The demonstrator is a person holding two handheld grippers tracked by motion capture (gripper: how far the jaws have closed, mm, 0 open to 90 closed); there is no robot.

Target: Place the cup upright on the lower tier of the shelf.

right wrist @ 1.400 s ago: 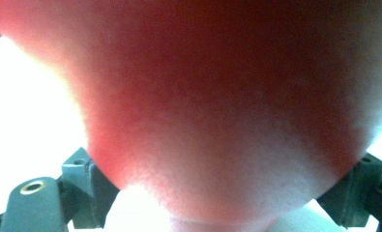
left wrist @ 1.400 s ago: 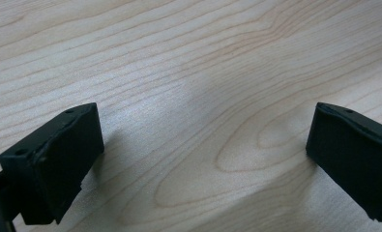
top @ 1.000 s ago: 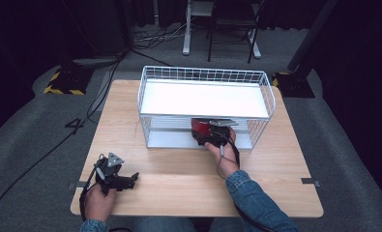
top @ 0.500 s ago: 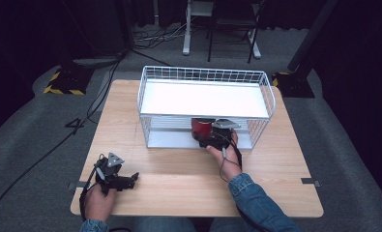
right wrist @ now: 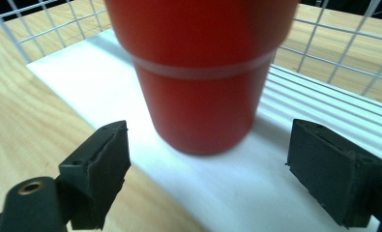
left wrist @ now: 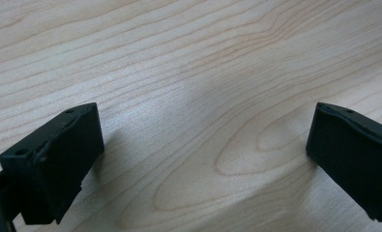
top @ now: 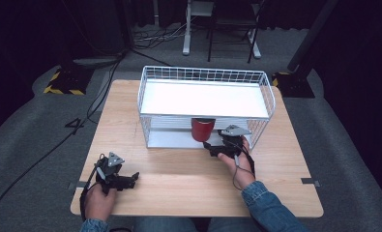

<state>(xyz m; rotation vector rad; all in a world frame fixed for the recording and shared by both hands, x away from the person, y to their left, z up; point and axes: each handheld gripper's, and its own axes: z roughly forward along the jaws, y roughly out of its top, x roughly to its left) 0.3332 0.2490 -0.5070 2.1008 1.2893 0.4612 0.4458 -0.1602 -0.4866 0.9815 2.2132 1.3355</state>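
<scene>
A red cup (top: 202,129) stands upright on the white lower shelf of a white wire rack (top: 145,79) at the middle of the wooden table. In the right gripper view the cup (right wrist: 203,72) is close ahead and a little blurred, just beyond the jaws. My right gripper (top: 211,146) (right wrist: 210,162) is open at the shelf's front edge, its jaws wide on either side of the cup's base without touching it. My left gripper (top: 131,178) (left wrist: 203,140) lies open on bare wood at the front left, with nothing between its jaws.
The rack's upper shelf (top: 203,99) overhangs the cup, and wire walls close its sides and back. Bare table (top: 179,179) stretches between the two hands. Cables (top: 48,145) trail over the grey floor to the left.
My right gripper has let go of the red cup and drawn back a little toward the person. The cup stays on the lower shelf. The left gripper has not moved.
</scene>
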